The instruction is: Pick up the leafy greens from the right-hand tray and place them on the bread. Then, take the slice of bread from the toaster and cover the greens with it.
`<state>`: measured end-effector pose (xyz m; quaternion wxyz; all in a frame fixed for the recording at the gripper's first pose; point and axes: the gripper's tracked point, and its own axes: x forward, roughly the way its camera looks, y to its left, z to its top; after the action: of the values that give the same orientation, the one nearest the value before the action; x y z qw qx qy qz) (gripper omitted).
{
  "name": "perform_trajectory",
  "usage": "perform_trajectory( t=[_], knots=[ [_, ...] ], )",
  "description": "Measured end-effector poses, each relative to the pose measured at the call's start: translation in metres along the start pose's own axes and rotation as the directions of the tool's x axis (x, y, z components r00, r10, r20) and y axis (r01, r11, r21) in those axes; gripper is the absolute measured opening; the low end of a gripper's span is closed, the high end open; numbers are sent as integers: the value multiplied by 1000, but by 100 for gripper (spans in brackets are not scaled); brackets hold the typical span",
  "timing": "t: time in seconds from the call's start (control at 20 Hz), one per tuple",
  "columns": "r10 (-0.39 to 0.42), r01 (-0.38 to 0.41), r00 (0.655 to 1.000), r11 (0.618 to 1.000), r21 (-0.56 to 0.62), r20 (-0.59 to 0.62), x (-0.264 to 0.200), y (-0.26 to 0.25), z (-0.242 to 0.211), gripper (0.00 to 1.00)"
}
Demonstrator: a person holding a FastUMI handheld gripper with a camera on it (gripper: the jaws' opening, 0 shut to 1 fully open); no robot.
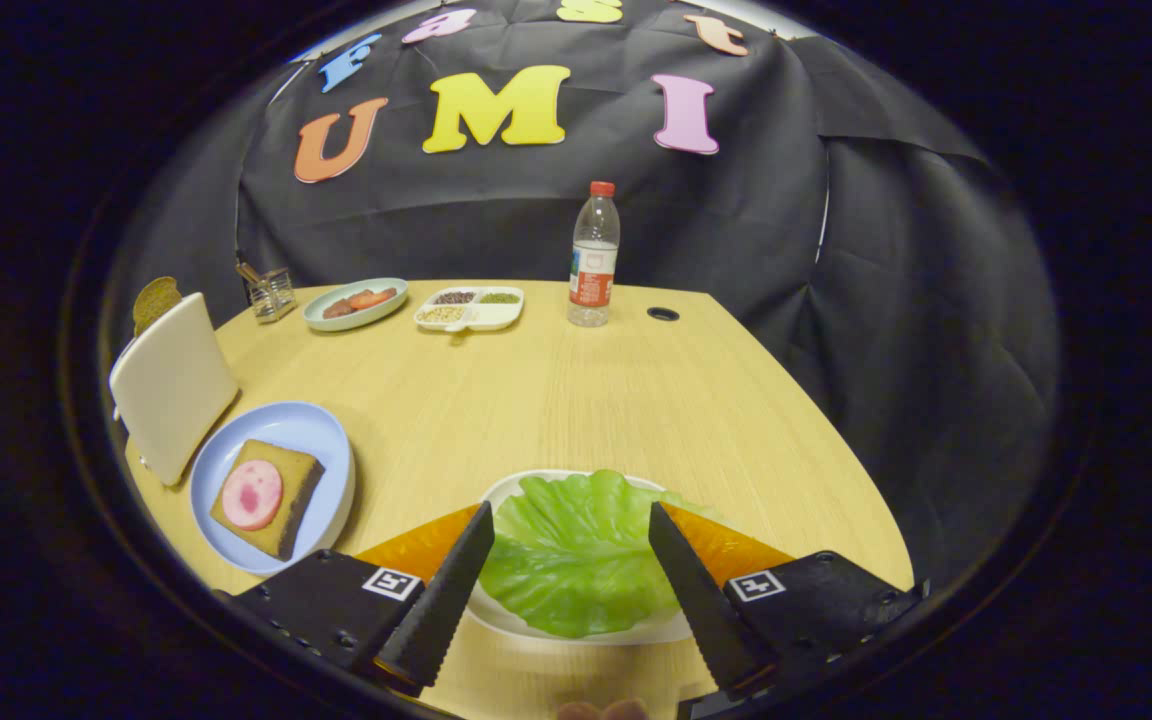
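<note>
- The claw (568, 520) hangs spread wide above the leafy greens (576, 550), one finger to each side of the leaf, neither finger pressing on it.
- The leafy greens lie in a white tray (536, 622) at the near edge of the wooden counter (586, 390).
- Off to the left of the white tray sits a blue plate (311, 430) carrying a slice of bread (286, 490) topped with a round pink slice of meat (252, 494).
- Just behind the blue plate stands a white toaster (171, 385), with another slice of bread (155, 301) poking out of its top.
- Well beyond the white tray, along the far side of the counter, I see a small glass holder (270, 292), a green dish of food (354, 303), a divided white dish (469, 308) and a water bottle (593, 255) standing upright.
- A dark round hole (663, 314) in the counter sits just right of the bottle.
</note>
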<state>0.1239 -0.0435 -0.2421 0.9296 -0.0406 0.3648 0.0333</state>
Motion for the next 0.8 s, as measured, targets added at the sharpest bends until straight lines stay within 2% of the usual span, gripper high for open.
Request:
perform_trajectory(
  t=[0.3,0.45,0.65,0.7,0.8],
  knots=[
    [6,-5,998,1000,14,-59,22,-3,-20,96],
    [35,-30,995,998,55,-89,26,-3,-25,98],
    [63,-61,994,998,27,-84,29,-5,-25,98],
    [79,-78,994,997,24,-73,28,-2,-24,95],
    [78,-76,996,996,36,-52,30,-5,-25,57]
  ],
)
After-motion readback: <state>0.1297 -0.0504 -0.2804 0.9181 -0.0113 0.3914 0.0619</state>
